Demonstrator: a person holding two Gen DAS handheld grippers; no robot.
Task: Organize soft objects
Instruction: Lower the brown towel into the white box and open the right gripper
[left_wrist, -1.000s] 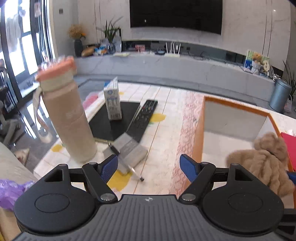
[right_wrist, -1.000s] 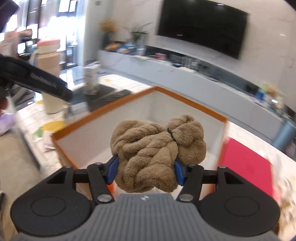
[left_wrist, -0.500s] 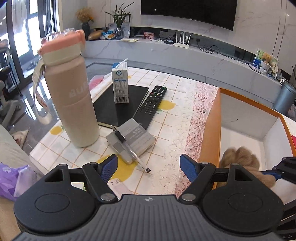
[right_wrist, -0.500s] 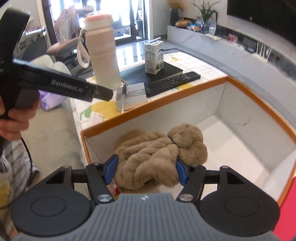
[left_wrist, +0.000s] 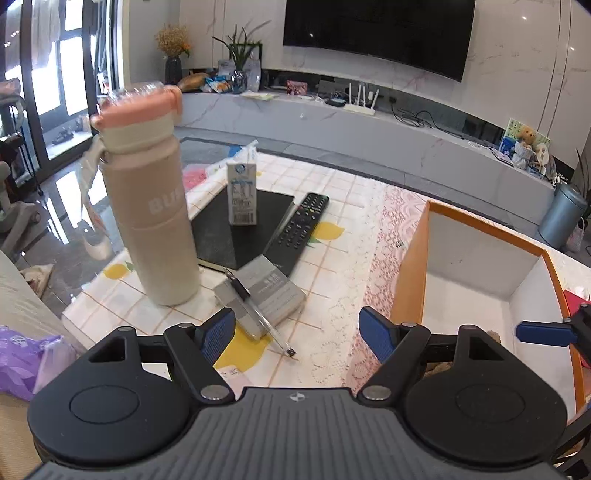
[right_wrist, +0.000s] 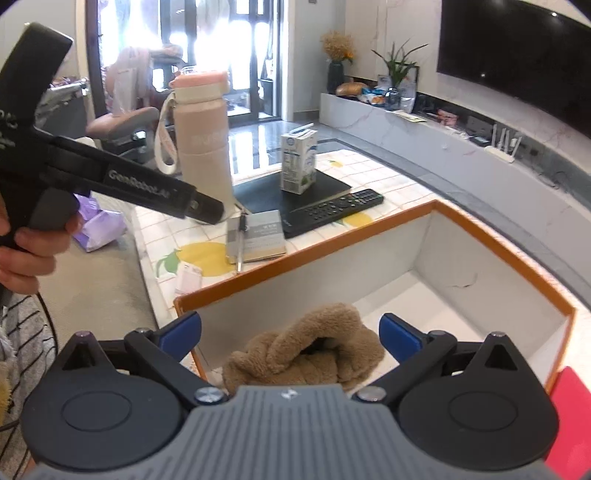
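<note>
A brown plush toy lies inside the orange-rimmed white box, at its near corner. My right gripper is open above the toy, its blue pads on either side of it and apart from it. In the left wrist view only a sliver of the toy shows behind my own finger, inside the box. My left gripper is open and empty, above the tablecloth left of the box. One blue finger of the right gripper shows at the right edge.
On the table left of the box stand a pink bottle, a milk carton on a black pad, a remote and a grey notebook with a pen. A purple bag lies at the left. A red item lies right of the box.
My right gripper has opened and let go of the plush toy, which now rests in the box. The left gripper has stayed open, shifting slightly.
</note>
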